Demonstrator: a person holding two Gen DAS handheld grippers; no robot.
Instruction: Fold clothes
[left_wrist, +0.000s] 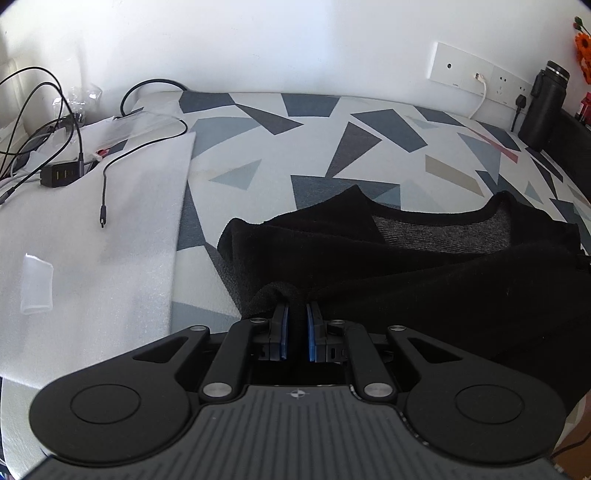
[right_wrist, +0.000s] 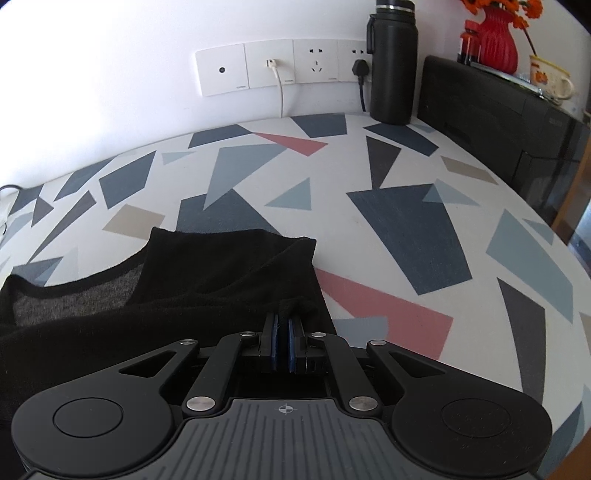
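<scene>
A black garment (left_wrist: 424, 266) with a grey inner lining lies on the patterned tablecloth (left_wrist: 280, 147). My left gripper (left_wrist: 297, 310) is shut on a bunched edge of the garment at its near left side. In the right wrist view the same black garment (right_wrist: 207, 280) lies at the left, one folded flap reaching toward the table's middle. My right gripper (right_wrist: 282, 321) is shut on the garment's near right edge.
A white foam sheet (left_wrist: 110, 229) with cables and a black charger (left_wrist: 61, 175) lies at the left. A black bottle (right_wrist: 393, 62), wall sockets (right_wrist: 280, 66), a black box (right_wrist: 498, 118) and a red vase (right_wrist: 495, 37) stand at the back right.
</scene>
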